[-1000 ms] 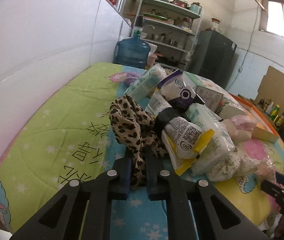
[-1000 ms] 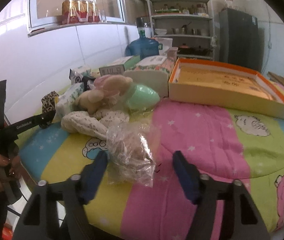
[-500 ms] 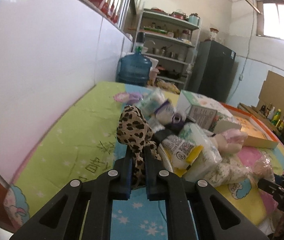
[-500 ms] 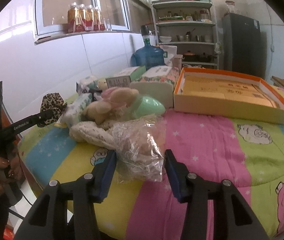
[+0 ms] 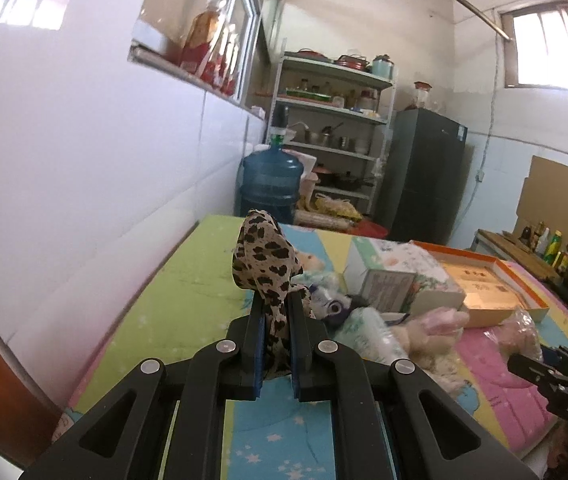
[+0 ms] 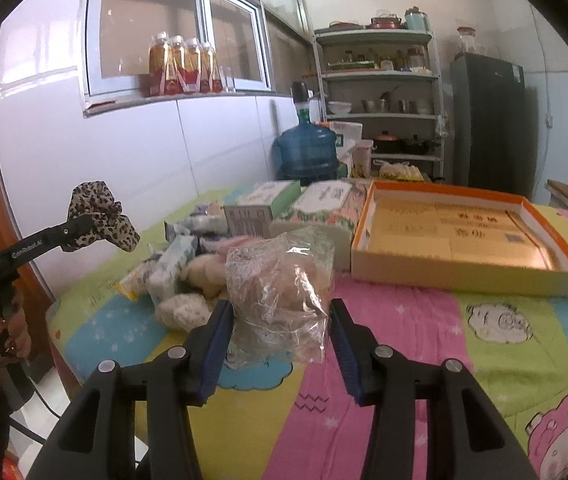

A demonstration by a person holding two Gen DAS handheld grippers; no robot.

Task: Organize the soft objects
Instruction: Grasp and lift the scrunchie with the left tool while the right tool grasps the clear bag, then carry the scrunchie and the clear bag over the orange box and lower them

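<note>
**Both grippers loaded, both loads floppy**

The left gripper (image 5: 275, 312) is clamped tight on a leopard-print fabric piece (image 5: 266, 256), which bunches above the fingertips and hangs clear of the bedspread (image 5: 188, 280). From the right camera it sits up at nine o'clock, well apart from the pile. The right gripper (image 6: 280, 320) has a crinkled clear plastic bag (image 6: 280, 284) with something pinkish inside between its blue pads (image 6: 216, 336); both pads press the film, so it looks gripped.

The orange-rimmed box (image 6: 464, 276) lies at two o'clock, open and seemingly the likely destination.

Risks, as I judge them: the bag's slick film could slide out, since the pads may hold only plastic and not the contents. The fabric's loose tail could snag the plush toy (image 5: 428, 328) or the tissue packs (image 5: 364, 332) when carried across.
</note>
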